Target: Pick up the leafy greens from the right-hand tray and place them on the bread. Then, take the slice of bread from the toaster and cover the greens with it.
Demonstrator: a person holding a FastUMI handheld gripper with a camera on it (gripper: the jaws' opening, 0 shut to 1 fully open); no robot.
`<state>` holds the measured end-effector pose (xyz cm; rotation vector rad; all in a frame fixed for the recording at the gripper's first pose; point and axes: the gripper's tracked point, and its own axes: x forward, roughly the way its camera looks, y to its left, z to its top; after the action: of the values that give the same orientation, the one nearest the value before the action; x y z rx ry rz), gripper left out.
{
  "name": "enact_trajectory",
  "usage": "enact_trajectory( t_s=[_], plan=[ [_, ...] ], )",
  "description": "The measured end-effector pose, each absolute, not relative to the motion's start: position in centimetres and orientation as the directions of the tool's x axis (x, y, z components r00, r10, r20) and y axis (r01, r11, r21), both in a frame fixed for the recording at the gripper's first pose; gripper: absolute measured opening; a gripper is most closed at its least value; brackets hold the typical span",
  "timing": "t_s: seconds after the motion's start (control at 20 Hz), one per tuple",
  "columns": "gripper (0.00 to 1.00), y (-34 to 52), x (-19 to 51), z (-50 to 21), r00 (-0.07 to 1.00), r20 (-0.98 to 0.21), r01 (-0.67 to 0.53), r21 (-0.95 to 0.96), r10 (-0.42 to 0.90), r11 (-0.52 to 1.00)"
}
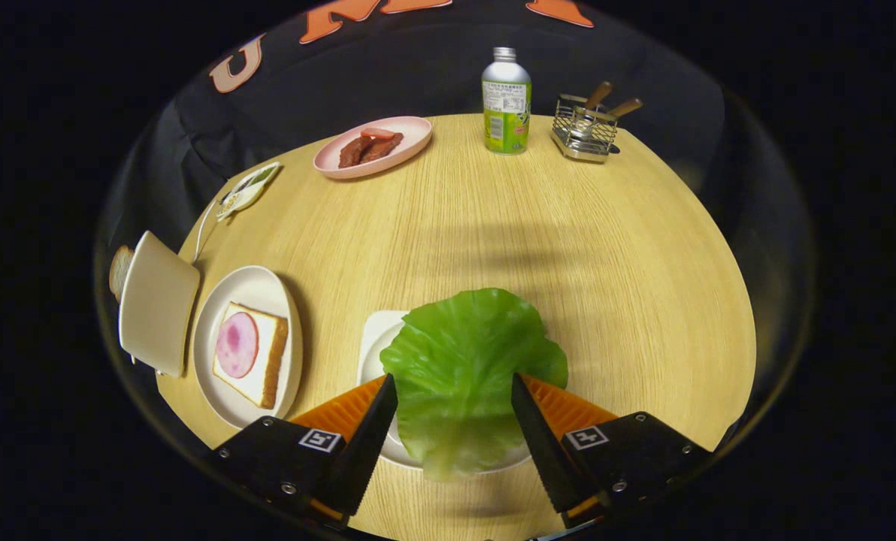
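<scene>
A green lettuce leaf (467, 353) lies on a white tray (376, 338) right in front of me. My gripper (454, 380) is open, one finger on each side of the leaf, with the leaf's near part between them; I cannot tell whether they touch it. To the left, a white plate (215, 323) holds a bread slice (260, 361) topped with a round pink ham slice (236, 344). Left of that plate stands a cream toaster (156, 300) with a bread slice (119, 270) sticking out of it.
At the round wooden table's (606, 263) far side stand a pink plate (403, 135) of meat strips, a green-labelled bottle (506, 101) and a wire basket (585, 129) with wooden-handled utensils. A small white dish (246, 189) lies beyond the toaster, near its cord.
</scene>
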<state>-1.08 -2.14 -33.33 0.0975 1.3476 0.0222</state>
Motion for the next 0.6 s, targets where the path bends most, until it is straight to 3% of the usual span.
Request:
enact_trajectory(
  t_s=[0.25,0.45,0.6],
  plan=[
    [0.78,-3.1,-0.4,-33.8,0.232,-0.973,0.048,0.01,-0.001,0.999],
    [0.5,-2.7,-0.3,-33.6,0.263,-0.965,0.03,0.016,0.008,0.999],
    [0.19,-3.5,0.0,-33.6,0.275,-0.961,0.077,0.008,-0.014,0.997]
  ],
)
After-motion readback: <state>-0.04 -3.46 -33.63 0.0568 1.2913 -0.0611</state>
